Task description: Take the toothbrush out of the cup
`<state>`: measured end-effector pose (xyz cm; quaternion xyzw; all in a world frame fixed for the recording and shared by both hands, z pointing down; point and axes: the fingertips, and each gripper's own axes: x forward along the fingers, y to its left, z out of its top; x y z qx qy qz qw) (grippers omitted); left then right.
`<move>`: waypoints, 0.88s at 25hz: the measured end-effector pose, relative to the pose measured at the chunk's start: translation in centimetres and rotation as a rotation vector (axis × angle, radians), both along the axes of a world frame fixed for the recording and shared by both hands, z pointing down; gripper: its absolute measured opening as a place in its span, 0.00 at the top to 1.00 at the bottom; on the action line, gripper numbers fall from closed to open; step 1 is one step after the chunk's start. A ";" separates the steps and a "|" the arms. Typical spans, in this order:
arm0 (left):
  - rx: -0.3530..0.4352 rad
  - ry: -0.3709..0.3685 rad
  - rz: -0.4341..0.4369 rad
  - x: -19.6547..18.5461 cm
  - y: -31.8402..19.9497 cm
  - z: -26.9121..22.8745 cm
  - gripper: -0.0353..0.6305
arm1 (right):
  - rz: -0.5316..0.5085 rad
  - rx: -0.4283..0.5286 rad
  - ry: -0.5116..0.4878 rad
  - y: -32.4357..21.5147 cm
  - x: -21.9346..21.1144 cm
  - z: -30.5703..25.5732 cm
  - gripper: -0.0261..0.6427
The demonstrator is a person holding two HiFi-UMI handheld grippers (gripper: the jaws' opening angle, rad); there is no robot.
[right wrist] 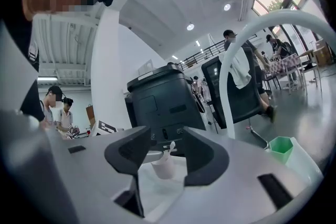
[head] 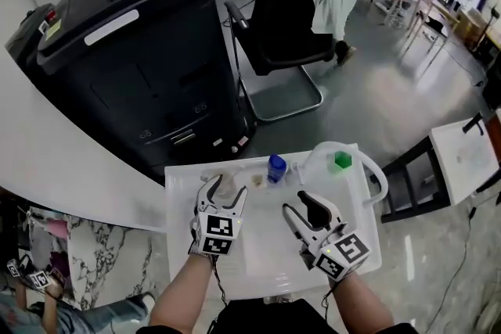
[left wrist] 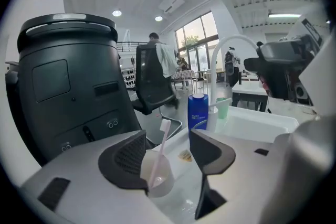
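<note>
A translucent white cup (left wrist: 159, 178) stands on the white counter (head: 266, 254) with a pale pink toothbrush (left wrist: 161, 147) leaning in it, bristle head up. My left gripper (left wrist: 168, 135) is open around the cup; the left jaw is against its wall and the right jaw stands clear. In the head view the cup (head: 225, 186) shows between the left gripper's (head: 225, 189) jaws. My right gripper (head: 300, 204) hovers open and empty to the right, over the counter. In the right gripper view the cup (right wrist: 163, 168) and toothbrush (right wrist: 169, 148) appear past the open right gripper (right wrist: 167, 134).
A blue bottle (head: 276, 167) stands at the counter's back edge, next to a white curved faucet (head: 344, 151) and a green cup (head: 342, 160) by the basin. A big black bin (head: 133, 51) and a black chair (head: 286, 12) stand beyond the counter.
</note>
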<state>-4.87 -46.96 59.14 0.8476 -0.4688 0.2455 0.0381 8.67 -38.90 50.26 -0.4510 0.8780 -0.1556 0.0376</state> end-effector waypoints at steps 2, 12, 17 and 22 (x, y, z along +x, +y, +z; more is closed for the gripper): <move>-0.017 -0.032 0.012 0.2 -0.8 0.9 0.55 | 0.003 -0.011 0.004 -0.4 -0.1 0.5 0.67; -0.070 -0.132 0.029 0.9 -3.0 4.5 0.55 | 0.031 -0.049 0.002 -0.7 0.0 2.5 0.67; -0.078 -0.147 0.019 0.9 -3.4 5.0 0.59 | 0.048 -0.063 0.001 -0.7 0.6 3.0 0.68; -0.069 -0.160 0.021 1.1 -3.7 5.1 0.72 | 0.054 -0.067 -0.004 -0.8 0.9 3.3 0.69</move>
